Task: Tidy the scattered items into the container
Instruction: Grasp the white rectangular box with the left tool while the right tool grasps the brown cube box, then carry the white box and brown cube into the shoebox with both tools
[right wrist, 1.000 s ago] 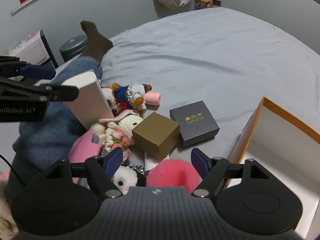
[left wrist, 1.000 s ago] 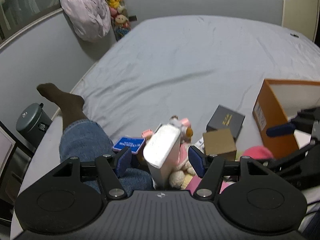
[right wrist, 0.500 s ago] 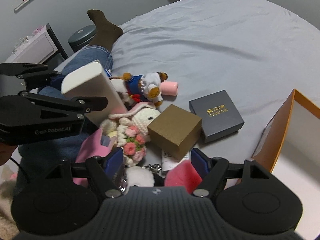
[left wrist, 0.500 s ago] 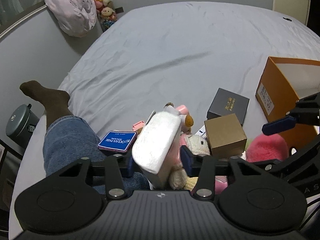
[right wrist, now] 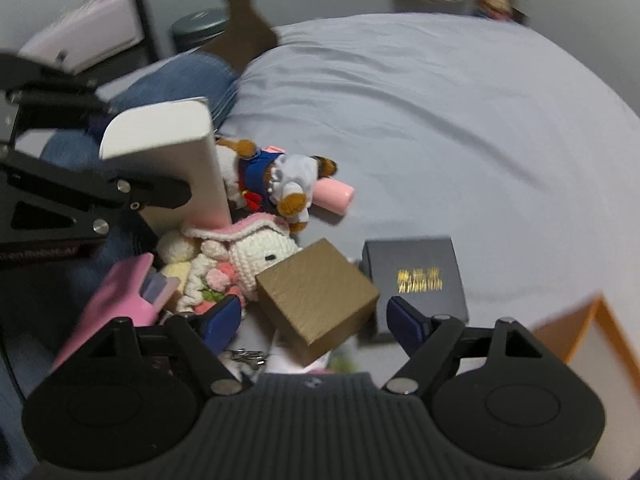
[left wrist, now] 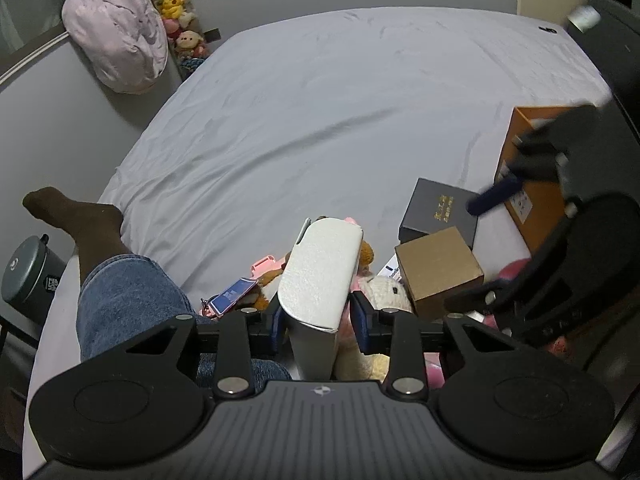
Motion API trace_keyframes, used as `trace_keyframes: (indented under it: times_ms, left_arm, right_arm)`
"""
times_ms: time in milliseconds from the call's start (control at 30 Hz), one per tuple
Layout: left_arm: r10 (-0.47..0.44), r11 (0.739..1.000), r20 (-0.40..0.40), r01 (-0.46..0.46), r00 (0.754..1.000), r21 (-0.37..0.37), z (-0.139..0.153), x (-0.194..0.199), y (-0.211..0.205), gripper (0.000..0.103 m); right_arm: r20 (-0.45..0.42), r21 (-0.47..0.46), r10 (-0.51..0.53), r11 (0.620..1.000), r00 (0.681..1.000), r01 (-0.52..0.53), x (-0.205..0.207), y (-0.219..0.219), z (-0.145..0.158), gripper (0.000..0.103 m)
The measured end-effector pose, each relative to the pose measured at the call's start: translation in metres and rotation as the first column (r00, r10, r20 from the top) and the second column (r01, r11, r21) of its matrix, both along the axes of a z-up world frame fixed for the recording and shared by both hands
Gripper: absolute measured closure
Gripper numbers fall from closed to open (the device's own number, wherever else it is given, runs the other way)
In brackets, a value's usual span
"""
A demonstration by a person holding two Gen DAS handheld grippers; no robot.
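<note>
My left gripper (left wrist: 318, 320) is closing its jaws on an upright white box (left wrist: 320, 272), and both pads touch its sides. From the right wrist the same white box (right wrist: 168, 148) stands at the left above the toy pile. My right gripper (right wrist: 314, 318) is opening, and a brown cardboard box (right wrist: 316, 296) lies between its fingers without touching the pads. A dark navy box (right wrist: 416, 276) with gold print lies just beyond on the sheet. The orange container (left wrist: 536, 208) stands at the right, partly hidden behind the blurred right gripper.
A crochet bunny (right wrist: 256, 252), a duck plush (right wrist: 276, 176), a pink tube (right wrist: 336, 196) and a pink pouch (right wrist: 116, 292) crowd the pile. A blue card (left wrist: 232, 292) lies by a person's jeans leg (left wrist: 120, 292). A grey bin (left wrist: 28, 272) stands off the bed.
The left jaws have narrowed from wide apart to touching the white box's sides. The right gripper has shifted and rolled, so the brown box sits between its fingers instead of the pink fluffy item.
</note>
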State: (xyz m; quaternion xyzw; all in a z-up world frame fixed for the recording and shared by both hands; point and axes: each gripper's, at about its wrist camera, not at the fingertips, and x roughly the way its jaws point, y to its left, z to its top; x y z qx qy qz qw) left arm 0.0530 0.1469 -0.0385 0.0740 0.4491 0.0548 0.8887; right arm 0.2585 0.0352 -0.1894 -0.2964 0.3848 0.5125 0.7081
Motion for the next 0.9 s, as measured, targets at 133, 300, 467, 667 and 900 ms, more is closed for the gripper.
trace_keyframes:
  times_ms: [133,300,467,667,900]
  left_arm:
    - [-0.023,0.999,-0.008,0.023,1.000,0.029,-0.008,0.001,-0.004,0.064]
    - [-0.016,0.999,-0.028,0.017,0.999,0.031,-0.019,0.001,-0.002,0.064]
    - [-0.006,1.000,-0.011,0.006,1.000,0.009,-0.017,-0.002,0.001,0.066]
    - [-0.004,1.000,-0.001,0.004,1.000,0.001,-0.009,-0.007,0.000,0.067]
    - [0.027,0.999,0.016,-0.027,1.000,-0.017,0.010,-0.010,0.002,0.069]
  right_arm:
    - [0.062,-0.038,0.146,0.989,0.987,-0.143,0.005,0.013,-0.004,0.021]
    - [0.102,-0.084,0.278,0.959,0.955,-0.270,0.006,0.026,-0.015,0.021]
    - [0.078,-0.123,0.308,0.947,0.948,-0.297,0.008,0.036,-0.031,0.023]
    - [0.061,-0.139,0.263,0.957,0.963,-0.253,0.006,0.038,-0.036,0.032]
    - [0.052,-0.030,0.174,0.985,0.983,-0.172,-0.008,0.016,-0.015,0.034]
